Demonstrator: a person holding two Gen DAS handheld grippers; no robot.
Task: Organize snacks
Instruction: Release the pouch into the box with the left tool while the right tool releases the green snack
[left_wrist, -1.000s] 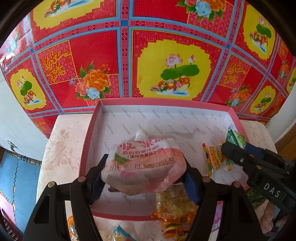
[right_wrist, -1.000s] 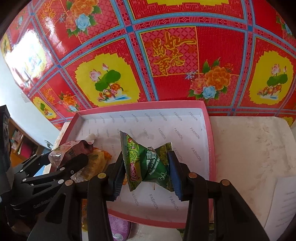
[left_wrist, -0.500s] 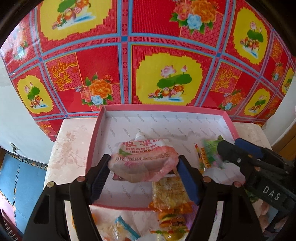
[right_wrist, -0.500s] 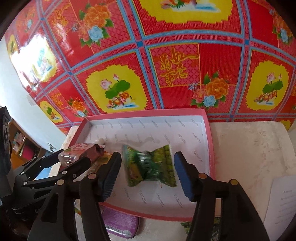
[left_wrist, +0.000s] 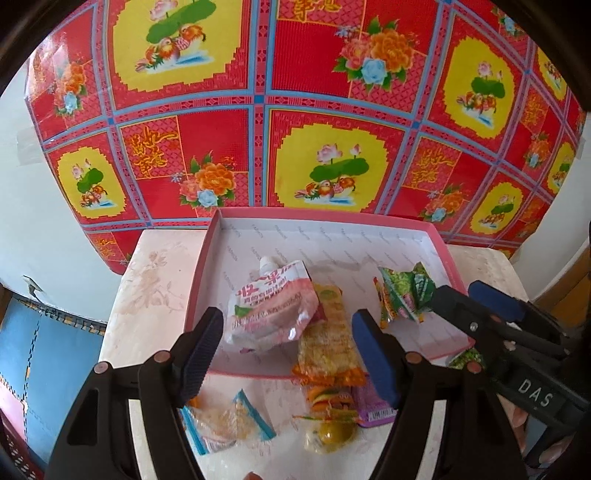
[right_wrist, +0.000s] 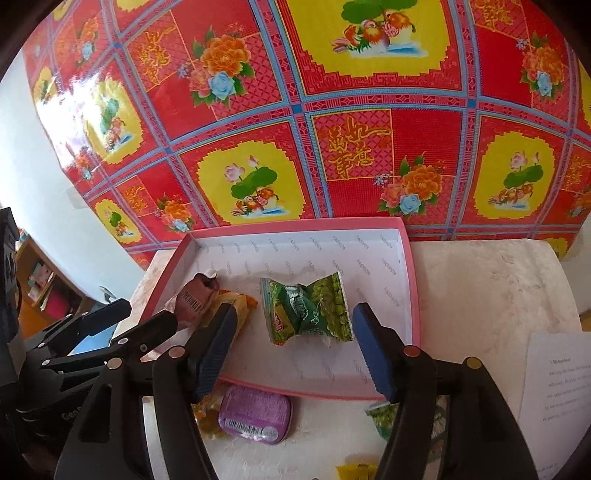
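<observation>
A pink-rimmed box (left_wrist: 201, 273) with a white lining sits on the table. In it lie a pink spouted pouch (left_wrist: 271, 308), a yellow-orange packet (left_wrist: 327, 339) and a green snack bag (left_wrist: 404, 295). My left gripper (left_wrist: 288, 350) is open just in front of the pouch, apart from it. My right gripper (right_wrist: 293, 350) is open just in front of the green snack bag (right_wrist: 306, 312); the box's rim (right_wrist: 413, 295) shows beside it. Both grippers are empty.
Loose snacks lie on the table before the box: a blue-edged packet (left_wrist: 225, 421), a yellow jelly cup (left_wrist: 330, 434), a purple tin (right_wrist: 255, 411) and another green bag (right_wrist: 384, 415). A printed sheet (right_wrist: 554, 384) lies at right. A red patterned cloth (left_wrist: 295, 110) hangs behind.
Both grippers opened and let go: the pouch and the green bag now lie in the box. Both grippers have pulled back towards the box's near edge.
</observation>
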